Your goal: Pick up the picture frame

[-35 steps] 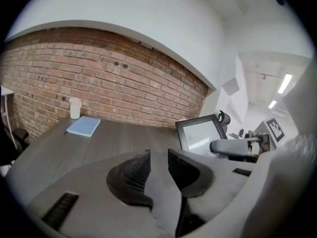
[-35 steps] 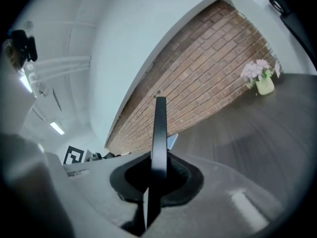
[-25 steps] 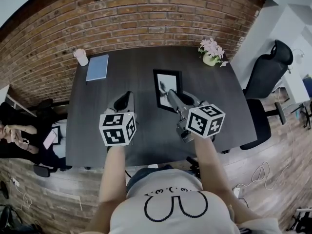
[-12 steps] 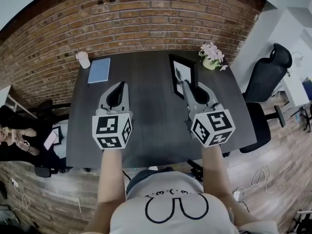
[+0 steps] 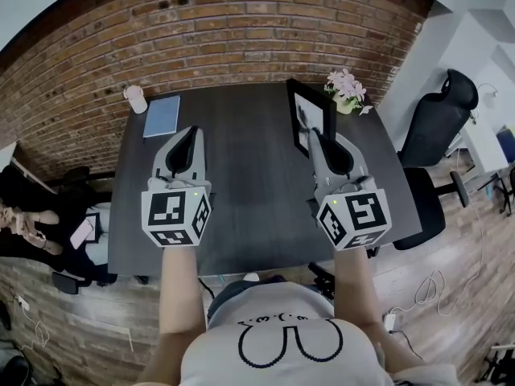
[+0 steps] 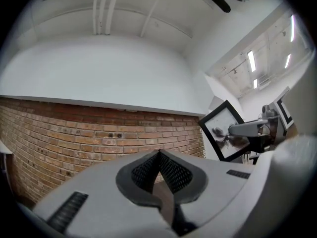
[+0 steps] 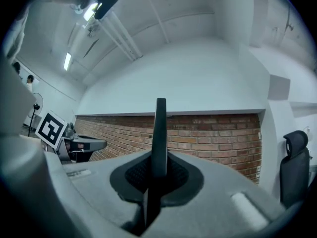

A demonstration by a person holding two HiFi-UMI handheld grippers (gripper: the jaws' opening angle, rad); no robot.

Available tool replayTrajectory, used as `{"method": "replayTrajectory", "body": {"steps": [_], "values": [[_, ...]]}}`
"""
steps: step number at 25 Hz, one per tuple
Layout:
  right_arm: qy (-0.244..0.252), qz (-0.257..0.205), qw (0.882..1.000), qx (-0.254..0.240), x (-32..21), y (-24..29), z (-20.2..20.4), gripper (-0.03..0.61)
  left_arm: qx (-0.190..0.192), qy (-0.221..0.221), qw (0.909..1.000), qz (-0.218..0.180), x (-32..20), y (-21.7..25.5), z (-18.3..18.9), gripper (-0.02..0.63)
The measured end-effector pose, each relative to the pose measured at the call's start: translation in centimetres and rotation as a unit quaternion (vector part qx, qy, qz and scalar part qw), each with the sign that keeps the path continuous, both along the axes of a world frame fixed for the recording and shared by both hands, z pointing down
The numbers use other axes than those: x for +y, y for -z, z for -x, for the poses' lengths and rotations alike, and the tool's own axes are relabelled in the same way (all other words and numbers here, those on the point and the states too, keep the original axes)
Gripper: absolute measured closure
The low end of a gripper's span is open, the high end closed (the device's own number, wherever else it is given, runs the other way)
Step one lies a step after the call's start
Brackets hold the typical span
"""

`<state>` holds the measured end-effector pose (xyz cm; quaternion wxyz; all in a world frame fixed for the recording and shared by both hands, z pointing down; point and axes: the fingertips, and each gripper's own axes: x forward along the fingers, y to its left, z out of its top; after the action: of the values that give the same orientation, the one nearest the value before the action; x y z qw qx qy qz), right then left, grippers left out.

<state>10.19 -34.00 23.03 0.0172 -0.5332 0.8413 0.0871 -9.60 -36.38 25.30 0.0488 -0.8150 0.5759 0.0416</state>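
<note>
Head view: right gripper (image 5: 316,137) clamped on picture frame (image 5: 308,112), upright at its jaw tips, apparently clear of table (image 5: 241,183); pickup looks done. Left gripper (image 5: 191,133) closed, empty, alongside.
Left gripper view: frame aloft, up-right of closed jaws.
Right gripper view: frame edge-on between jaws; face hidden.

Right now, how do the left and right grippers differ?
The right gripper is shut on the frame; the left gripper is shut on nothing. The left's jaws meet; the right's are parted by the frame's edge. Both point at the brick wall.
</note>
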Motion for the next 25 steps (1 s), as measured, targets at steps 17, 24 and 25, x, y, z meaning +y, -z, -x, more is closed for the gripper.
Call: {"method": "replayTrajectory", "body": {"steps": [17,24,25], "values": [[-0.008,-0.01,1.0,0.006,0.0,0.1,-1.0,0.568,-0.011,0.0,0.9998,-0.018,0.3,0.9,-0.9,0.615],[-0.007,-0.012,1.0,0.008,-0.2,0.0,-1.5,0.568,-0.014,0.001,0.9997,-0.021,0.1,0.9,-1.4,0.615],[-0.007,-0.011,1.0,0.009,-0.2,-0.1,-1.5,0.568,-0.014,0.001,0.9997,-0.022,0.1,0.9,-1.5,0.615]]}}
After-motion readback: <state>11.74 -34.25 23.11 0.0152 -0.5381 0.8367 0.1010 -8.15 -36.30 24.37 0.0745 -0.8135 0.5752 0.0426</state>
